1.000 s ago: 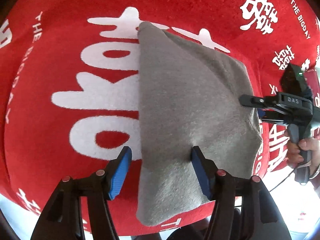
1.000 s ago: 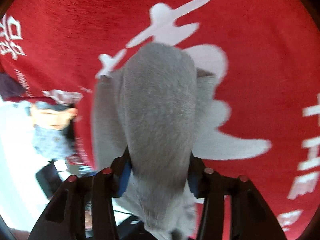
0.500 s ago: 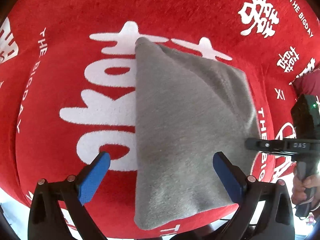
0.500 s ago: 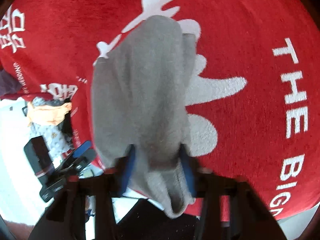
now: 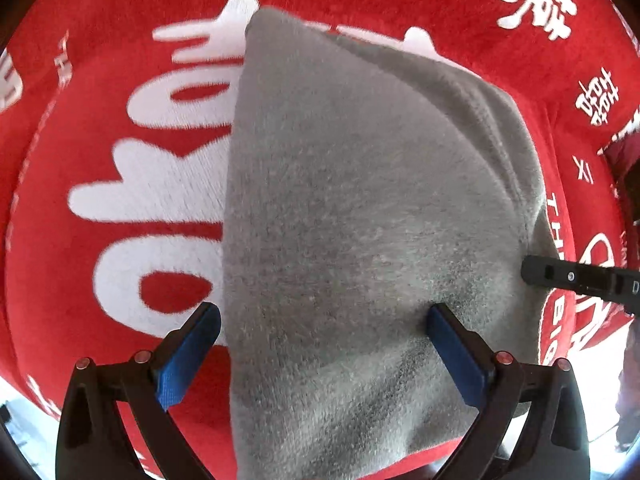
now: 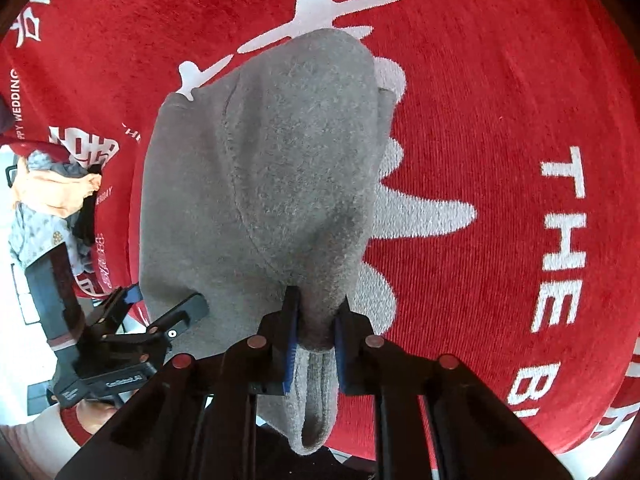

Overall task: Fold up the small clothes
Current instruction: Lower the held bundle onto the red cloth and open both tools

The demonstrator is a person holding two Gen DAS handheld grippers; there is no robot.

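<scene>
Right gripper first: its blue pads are closing on a bunched fold of the grey fleece garment, the fabric pinched between them at the bottom centre of the right wrist view, with a loop of cloth hanging below the jaws. Left gripper now, jaws spread wide, one blue pad over the red cloth and the other over the grey fleece, neither pinching anything. That garment lies across the red blanket with its big white lettering, filling the middle of the left wrist view. Over at the left edge of the right wrist view, a heap of other clothes sits beside the blanket.
</scene>
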